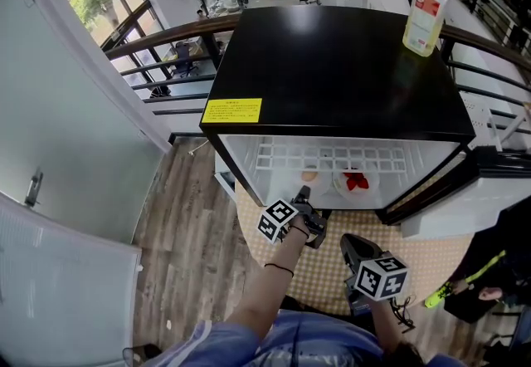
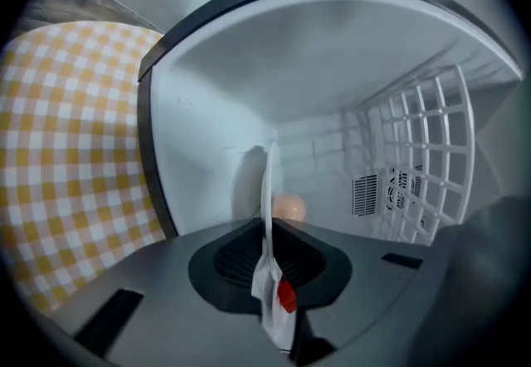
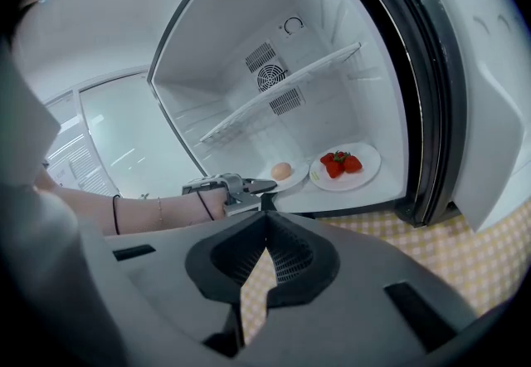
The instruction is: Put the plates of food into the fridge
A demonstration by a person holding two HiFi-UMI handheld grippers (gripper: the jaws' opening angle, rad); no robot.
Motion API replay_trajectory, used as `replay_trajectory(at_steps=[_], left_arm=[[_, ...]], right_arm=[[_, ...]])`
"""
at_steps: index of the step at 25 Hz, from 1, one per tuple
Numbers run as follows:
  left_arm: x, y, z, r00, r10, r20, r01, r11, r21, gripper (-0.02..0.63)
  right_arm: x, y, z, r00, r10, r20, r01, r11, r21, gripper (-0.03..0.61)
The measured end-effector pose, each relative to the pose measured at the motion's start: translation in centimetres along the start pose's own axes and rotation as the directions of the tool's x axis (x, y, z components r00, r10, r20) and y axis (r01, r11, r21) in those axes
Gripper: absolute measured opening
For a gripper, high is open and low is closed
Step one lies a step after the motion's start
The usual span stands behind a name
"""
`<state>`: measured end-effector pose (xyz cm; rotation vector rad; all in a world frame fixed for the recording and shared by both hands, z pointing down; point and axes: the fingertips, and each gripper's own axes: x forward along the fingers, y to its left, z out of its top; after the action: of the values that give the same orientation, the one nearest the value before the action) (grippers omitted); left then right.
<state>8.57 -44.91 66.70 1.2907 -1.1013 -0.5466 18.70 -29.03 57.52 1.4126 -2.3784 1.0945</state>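
The yellow sticker [image 1: 231, 110] on the fridge [image 1: 332, 66] and the bottle label [image 1: 426, 10] are illegible

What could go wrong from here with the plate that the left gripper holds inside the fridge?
1. The left gripper pinches the plate only at its rim, so a small tilt could let the loose egg roll off.
2. The strawberry plate sits close beside it; pushing further in might knock the two plates together.

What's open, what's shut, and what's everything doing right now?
Fridge: door open.
Left gripper: shut on the egg plate's rim.
Egg plate: held, low inside the fridge.
Strawberry plate: sitting on the fridge floor.
Right gripper: shut, holding nothing.
Bottle: standing upright on top of the fridge.
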Motion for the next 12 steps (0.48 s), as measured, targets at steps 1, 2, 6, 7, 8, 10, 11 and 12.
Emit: replay_trajectory(at_steps=[1,2,6,7,8,10,11,12], left_arm=[[0.2,0.0,0.1,1.0,0.013,0.001,-0.013,1.0,0.0,0.031],[0.3,-0.1,0.2,1.0,0.028,-0.004,-0.028,1.0,0.007,0.032],[1.0,-1.5,-0.1,0.998,0.043,-0.042,-0.041,0.998,0.055,0.164],[1.0,-1.8,0.0,0.998,0.048,-0.047,-0.044,0.997,0.066,0.202],[1.0,-1.9,0.0,0.997,0.059,-0.047,-0.055,0.995,0.08,0.226],[0.5,-1.7,0.3,0.994,0.1,-0.042,-0.094,0.987,0.134,0.238],[0.3,-1.6,0.4,0.991,0.126,-0.039,-0.118,0.977,0.176,0.239],[0.2,-1.7,0.5,0.987,0.154,-0.036,-0.142,0.963,0.227,0.247]], right_arm=[[0.0,0.0,0.0,1.0,-0.001,0.001,0.001,1.0,0.0,0.017],[0.0,0.0,0.0,1.0,-0.003,0.002,0.003,1.0,-0.001,0.017],[-0.1,0.0,-0.3,1.0,-0.008,-0.003,0.008,1.0,-0.004,0.017],[-0.1,0.0,-0.4,1.0,-0.008,-0.005,0.008,1.0,-0.003,0.017],[-0.1,0.1,-0.5,1.0,-0.007,-0.008,0.007,1.0,-0.002,0.017],[-0.2,0.2,-0.6,1.0,-0.005,-0.011,0.005,1.0,0.0,0.017],[-0.3,0.2,-0.6,1.0,-0.005,-0.01,0.005,1.0,0.0,0.017],[-0.3,0.2,-0.6,1.0,-0.006,-0.008,0.006,1.0,0.0,0.017]])
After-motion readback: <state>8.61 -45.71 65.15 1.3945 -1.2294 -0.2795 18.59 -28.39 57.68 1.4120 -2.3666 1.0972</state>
